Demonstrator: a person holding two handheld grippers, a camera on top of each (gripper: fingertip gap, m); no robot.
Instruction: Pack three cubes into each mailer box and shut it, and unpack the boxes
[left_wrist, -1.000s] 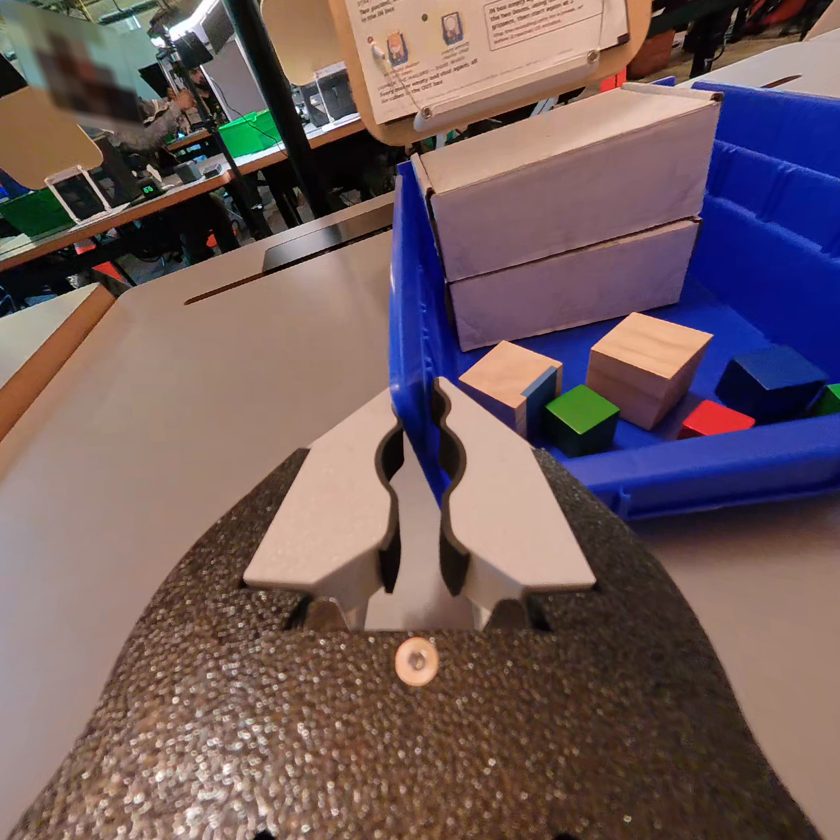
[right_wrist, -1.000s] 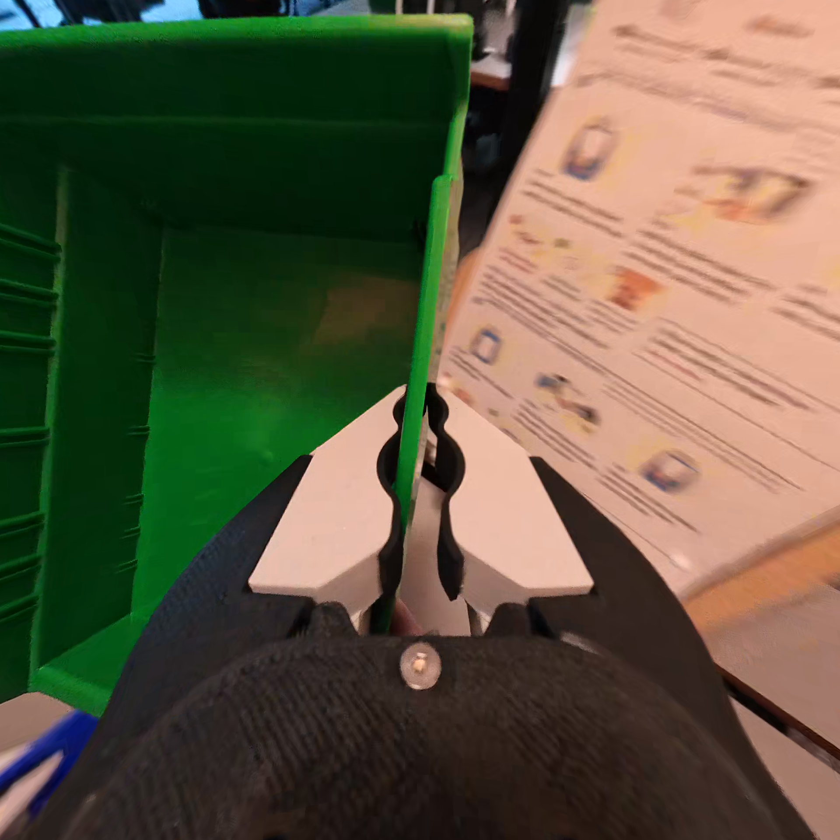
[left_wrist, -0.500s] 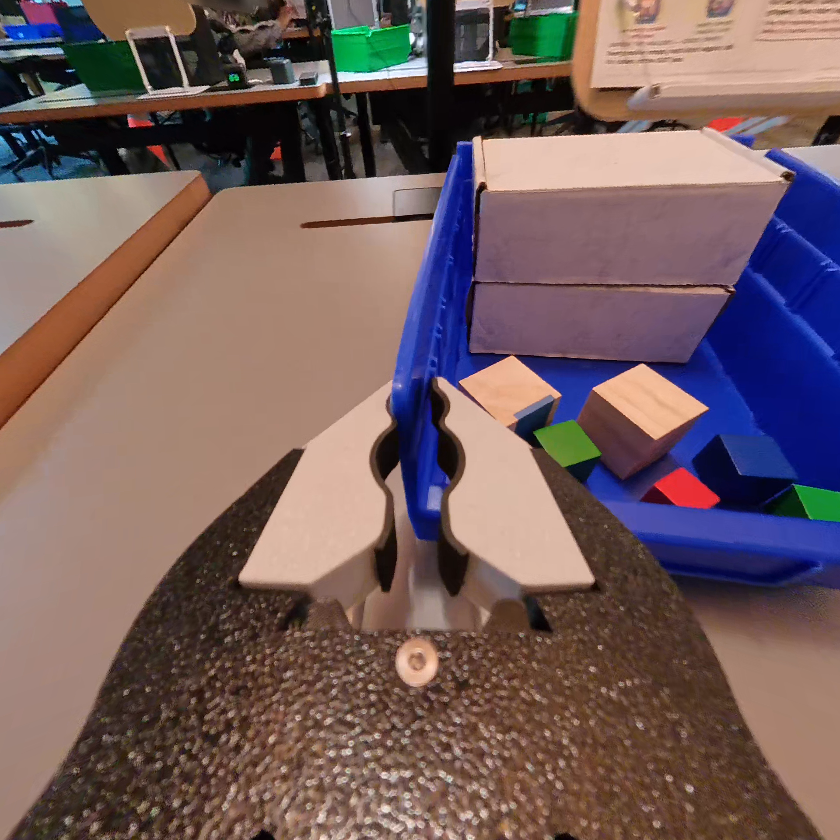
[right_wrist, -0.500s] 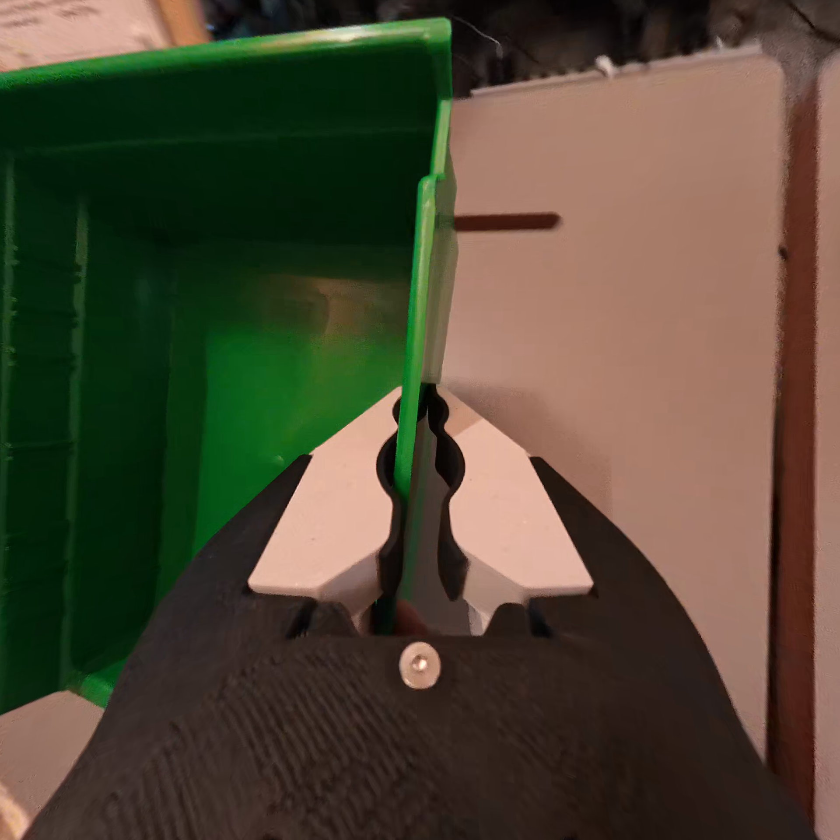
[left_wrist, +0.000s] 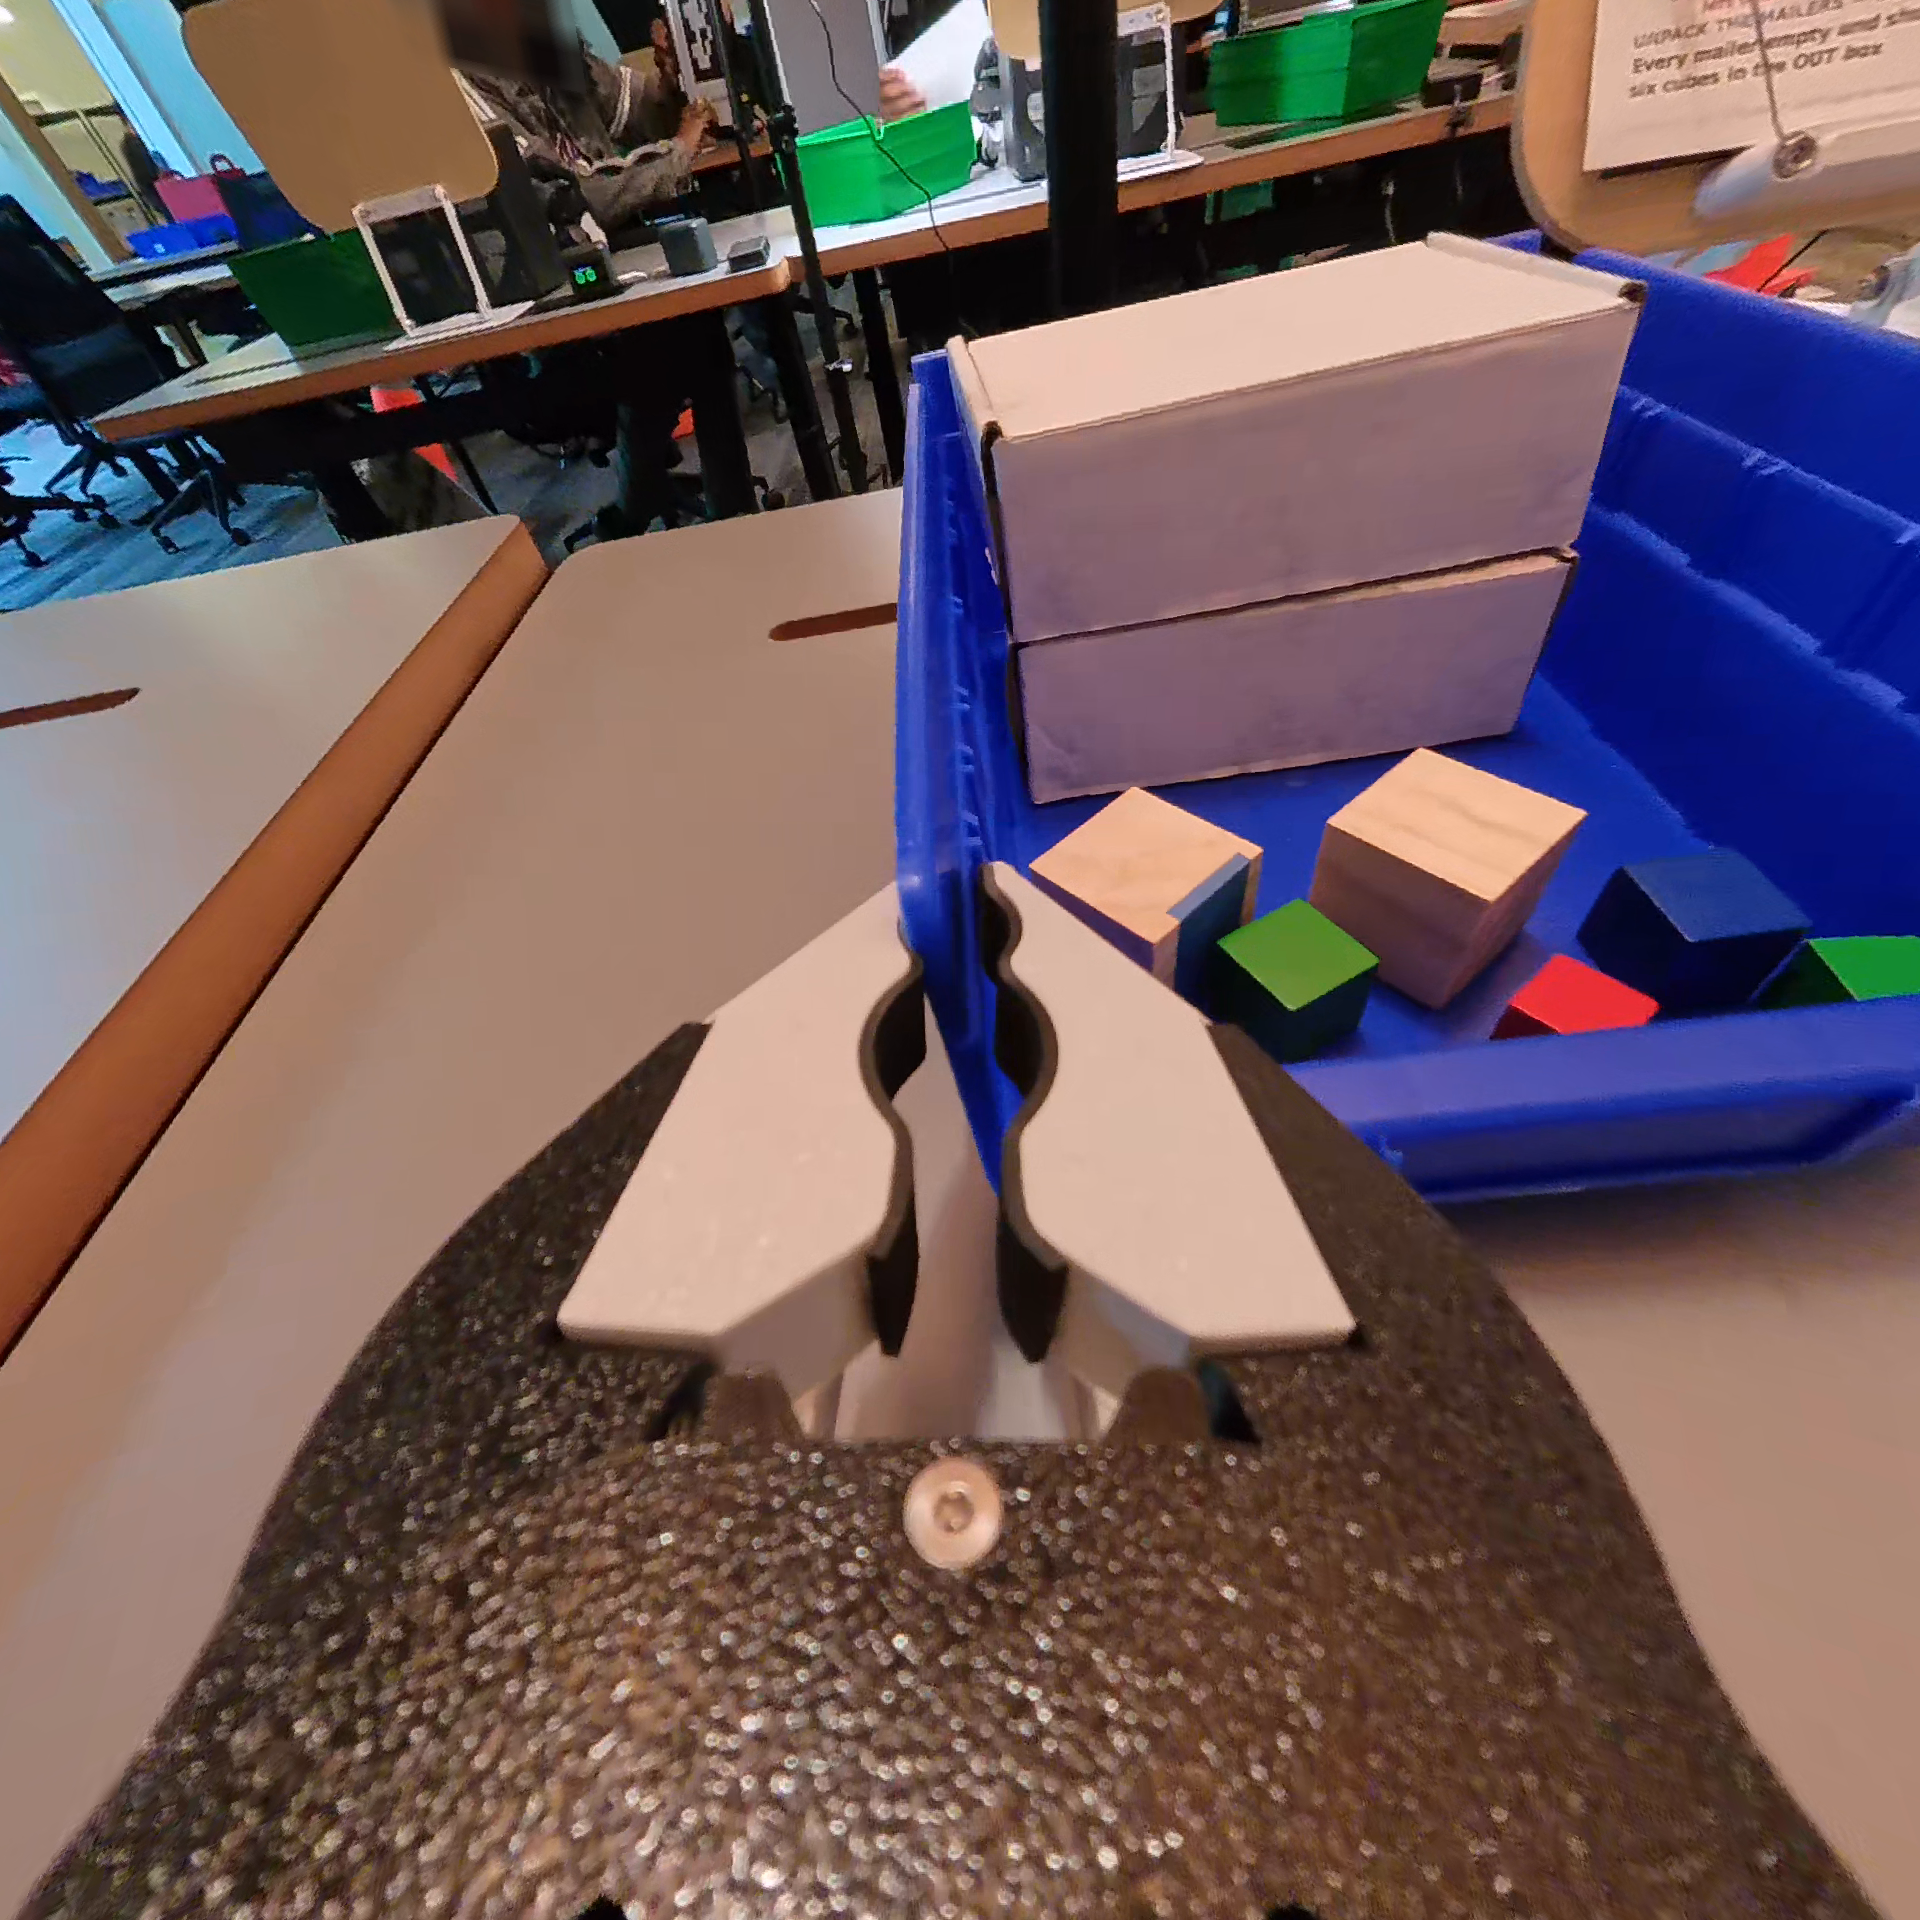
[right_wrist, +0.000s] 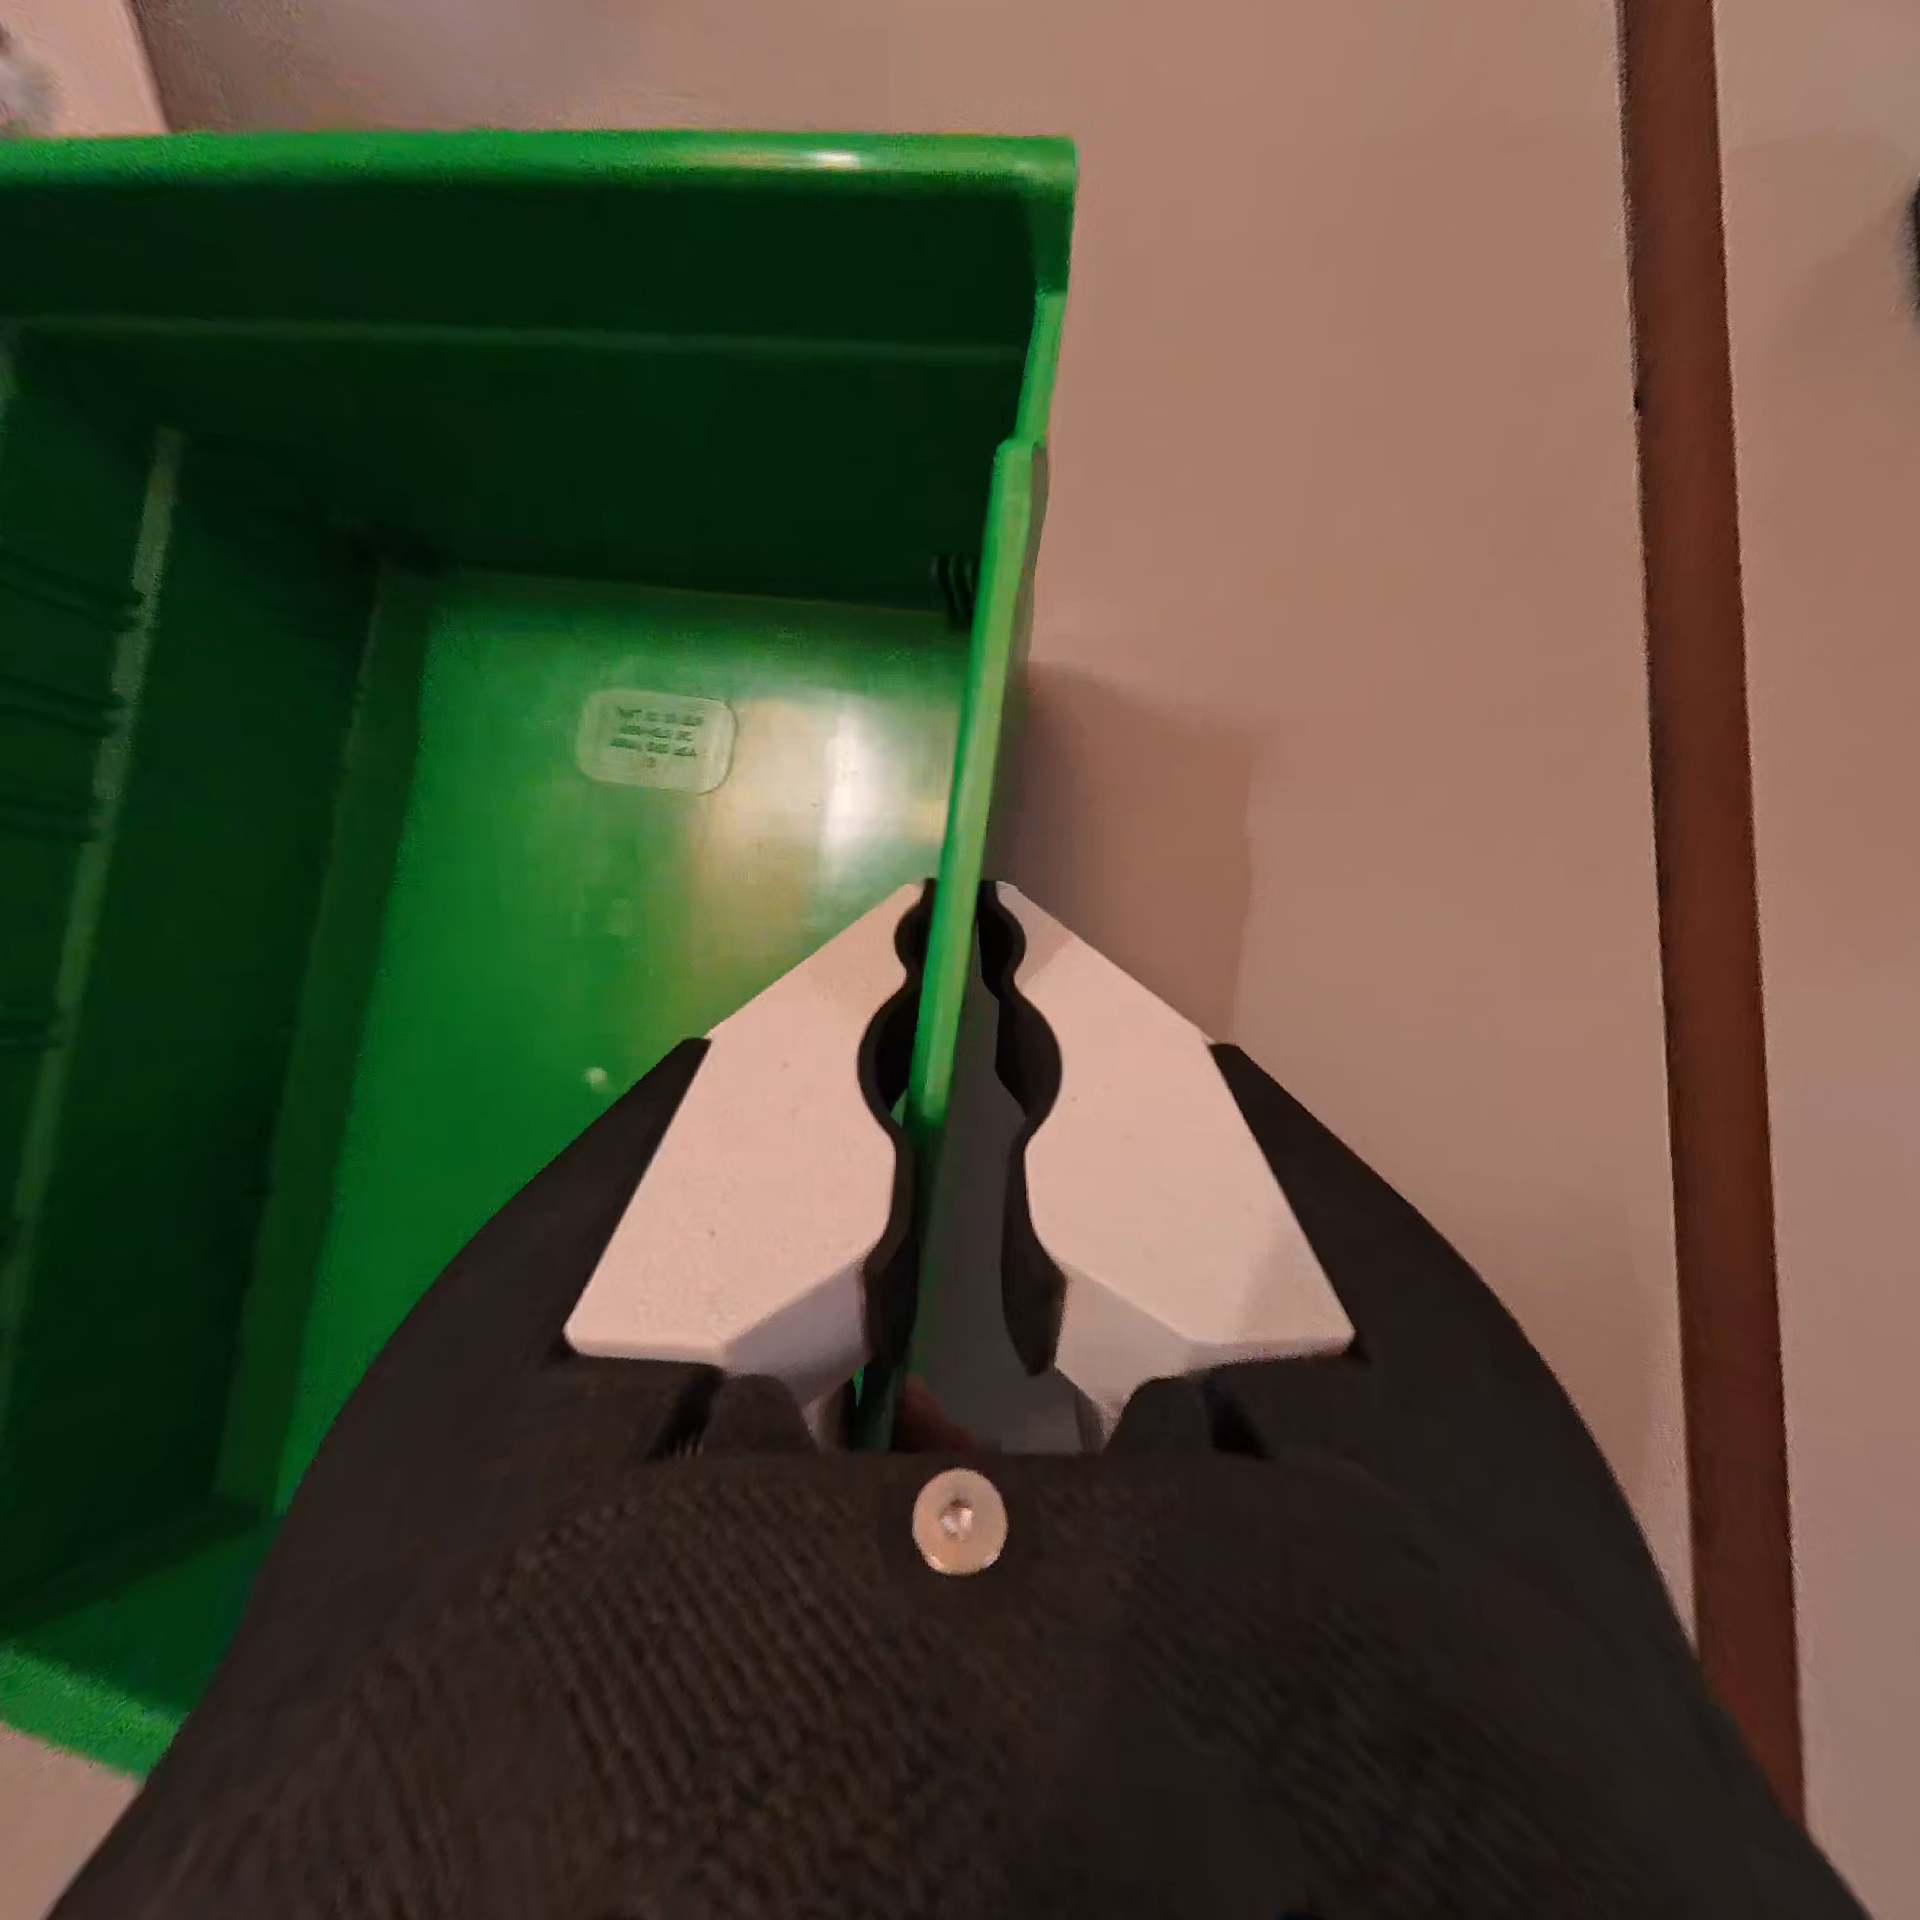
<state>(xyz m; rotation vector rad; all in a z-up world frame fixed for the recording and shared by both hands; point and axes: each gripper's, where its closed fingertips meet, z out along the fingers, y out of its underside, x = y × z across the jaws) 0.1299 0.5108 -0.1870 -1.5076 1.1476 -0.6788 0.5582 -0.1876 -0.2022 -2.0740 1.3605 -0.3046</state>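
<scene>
My left hand-held gripper (left_wrist: 951, 914) is pinched on the near left wall of the blue bin (left_wrist: 1621, 1117); my right hand-held gripper (right_wrist: 961, 894) is clamped on the right wall of the empty green bin (right_wrist: 520, 239). Both mailer boxes (left_wrist: 1288, 468) sit stacked and shut at the blue bin's back, with the cubes (left_wrist: 1444, 868) loose in front. I'd judge the cardboard light and crushable, best held by its short edges. The bin walls and a hanging instruction board (left_wrist: 1714, 125) crowd the approach.

A lab: rows of work tables (left_wrist: 436, 343), storage bins (left_wrist: 883, 166), office chairs (left_wrist: 62, 343).
</scene>
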